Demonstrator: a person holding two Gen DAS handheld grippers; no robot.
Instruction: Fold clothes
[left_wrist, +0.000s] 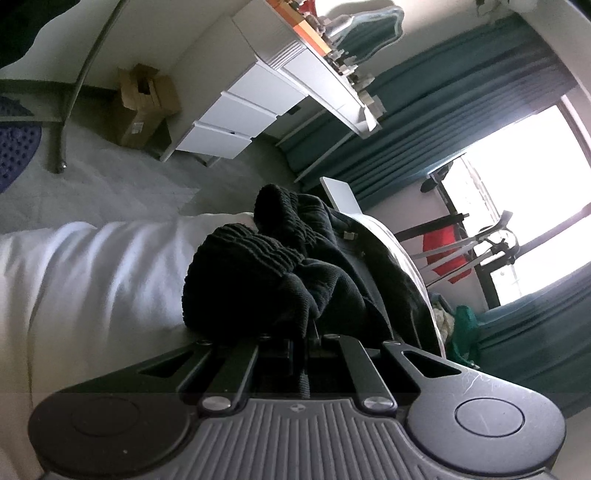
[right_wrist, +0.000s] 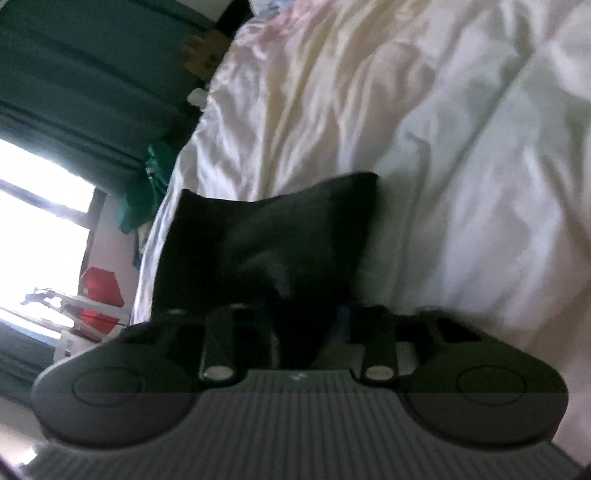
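The left hand-held gripper (left_wrist: 314, 332) is clamped tight on a black knit garment (left_wrist: 280, 266) bunched on the white bed (left_wrist: 92, 277). The right hand-held gripper (right_wrist: 295, 332) pinches black cloth (right_wrist: 280, 236), jaws nearly closed.

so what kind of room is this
Most likely a bedroom: a bed with rumpled white bedding, a white chest of drawers with a mirror above it, and teal curtains beside a bright window. A black knitted garment lies on the bed.
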